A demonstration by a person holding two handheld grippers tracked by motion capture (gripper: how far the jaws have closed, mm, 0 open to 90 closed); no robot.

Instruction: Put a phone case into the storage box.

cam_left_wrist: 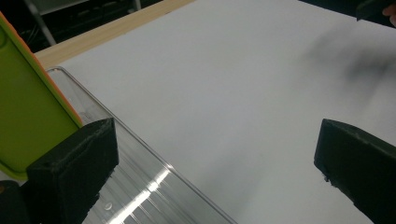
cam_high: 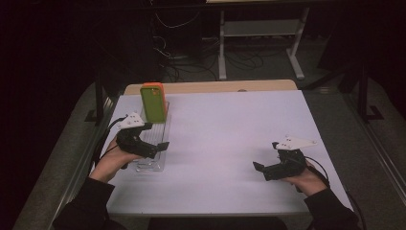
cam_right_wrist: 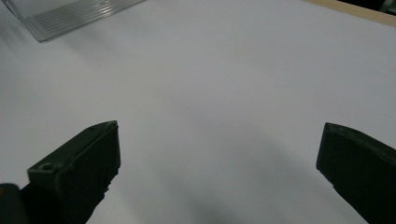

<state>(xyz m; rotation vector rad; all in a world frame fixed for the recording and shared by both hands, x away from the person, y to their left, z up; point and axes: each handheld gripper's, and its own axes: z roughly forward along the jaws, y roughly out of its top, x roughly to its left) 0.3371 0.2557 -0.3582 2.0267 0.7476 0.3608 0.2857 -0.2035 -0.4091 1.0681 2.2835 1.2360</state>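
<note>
Looking down from the high view, we see a white desk [cam_high: 225,143] with a clear plastic tray [cam_high: 158,143] lying along its left side, long axis running away from us. A green phone case with an orange rim [cam_high: 153,102] stands upright at the tray's far end, its green face towards us. Our left gripper [cam_high: 155,139] sits over the near half of the tray, its jaws spread wide with nothing between them; it is near the case but we cannot make out any contact with it. In the left gripper view the same gripper [cam_left_wrist: 215,158] looks along the tray's right wall [cam_left_wrist: 140,158], the left jaw sitting over the ribbed clear plastic and the right jaw over bare desk, well apart from it; the green case [cam_left_wrist: 28,112] fills the left edge of that view, just behind the left jaw. Our right gripper [cam_high: 262,168] hangs low over the right side of the desk, well apart from the tray, pointing left towards it, jaws open wide and empty. In the right gripper view, that gripper [cam_right_wrist: 219,158] faces plain white desk, and a corner of the clear tray [cam_right_wrist: 70,16] shows at the top left, far from both jaws.
</note>
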